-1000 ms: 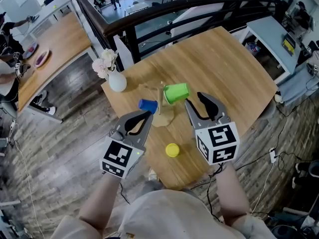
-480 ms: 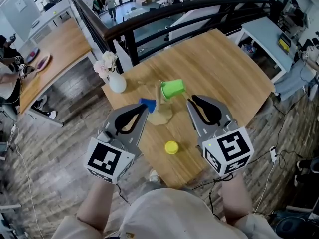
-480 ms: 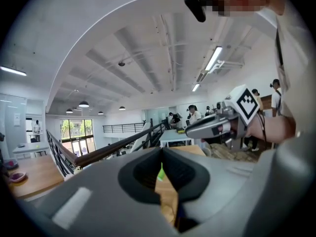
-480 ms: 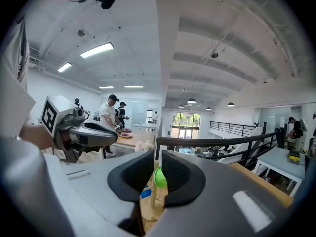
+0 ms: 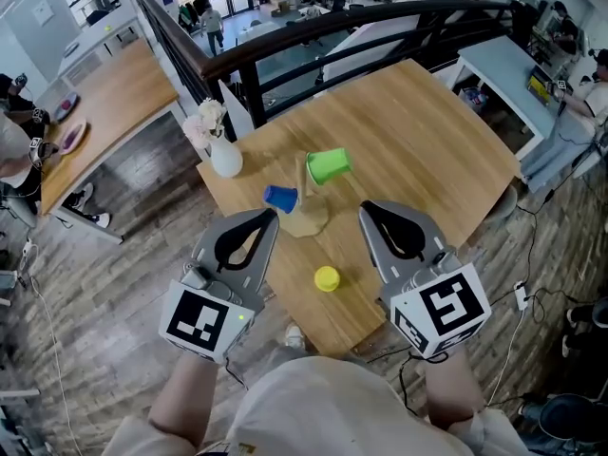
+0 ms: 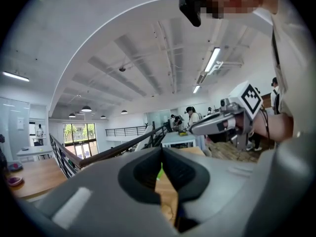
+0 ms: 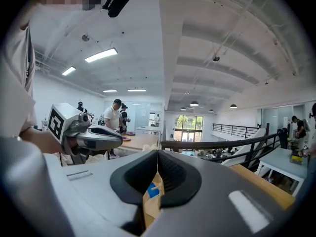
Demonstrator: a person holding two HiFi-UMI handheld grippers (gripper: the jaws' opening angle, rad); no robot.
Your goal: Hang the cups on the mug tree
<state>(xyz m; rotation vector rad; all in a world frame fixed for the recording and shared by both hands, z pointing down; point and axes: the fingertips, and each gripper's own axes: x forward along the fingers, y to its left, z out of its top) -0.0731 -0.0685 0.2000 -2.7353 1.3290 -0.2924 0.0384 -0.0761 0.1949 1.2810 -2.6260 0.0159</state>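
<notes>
A pale wooden mug tree [image 5: 308, 218] stands near the table's front left. A green cup [image 5: 329, 165] hangs on its right side and a blue cup [image 5: 280, 198] on its left. A yellow cup [image 5: 327, 279] rests on the table in front of the tree. My left gripper [image 5: 269, 219] is held above the table edge, left of the tree, shut and empty. My right gripper [image 5: 367, 210] is right of the tree, shut with nothing between its jaws. In the left gripper view a green sliver [image 6: 159, 174] shows below the jaws. The right gripper view shows the blue cup [image 7: 153, 190] below its jaws.
A white vase with flowers [image 5: 224, 156] stands on the wooden table [image 5: 427, 131] at its left corner. A dark railing [image 5: 313, 41] runs behind the table. Another desk [image 5: 508, 69] is at the right, and floor lies below the near edge.
The right gripper's jaws have closed, and it has drawn back from the green cup toward me. The left gripper has also pulled back a little. The cups have not moved.
</notes>
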